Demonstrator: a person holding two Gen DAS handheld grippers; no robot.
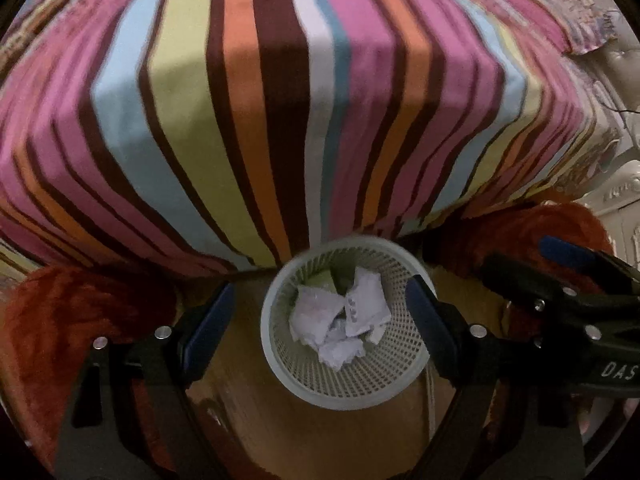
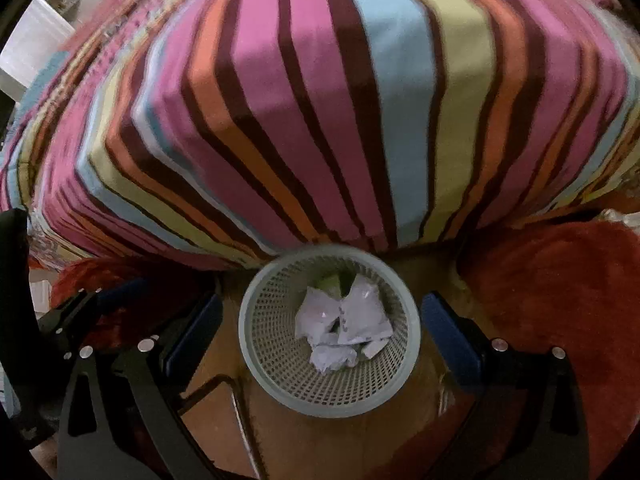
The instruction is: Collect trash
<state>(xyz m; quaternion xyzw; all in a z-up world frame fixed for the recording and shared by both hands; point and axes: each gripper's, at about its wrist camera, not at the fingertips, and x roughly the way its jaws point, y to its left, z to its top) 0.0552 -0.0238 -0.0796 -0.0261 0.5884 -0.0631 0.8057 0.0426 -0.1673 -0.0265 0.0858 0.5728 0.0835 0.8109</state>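
A pale mesh waste basket point(image 1: 384, 394) stands on the wooden floor at the foot of a striped bed, and it also shows in the right wrist view point(image 2: 280, 384). Several crumpled white papers point(image 1: 340, 320) lie inside it, seen too in the right wrist view point(image 2: 344, 328), with something green under them. My left gripper point(image 1: 320, 320) is open and empty, held above the basket with its blue-padded fingers to either side. My right gripper point(image 2: 322, 328) is open and empty above the basket as well. The right gripper shows at the right edge of the left wrist view point(image 1: 568, 280).
A bed with a striped cover point(image 1: 280, 120) fills the upper part of both views point(image 2: 340, 120). Red furry rugs point(image 1: 60, 320) lie on the floor left and right of the basket point(image 2: 560, 300). White furniture point(image 1: 624, 208) stands at the far right.
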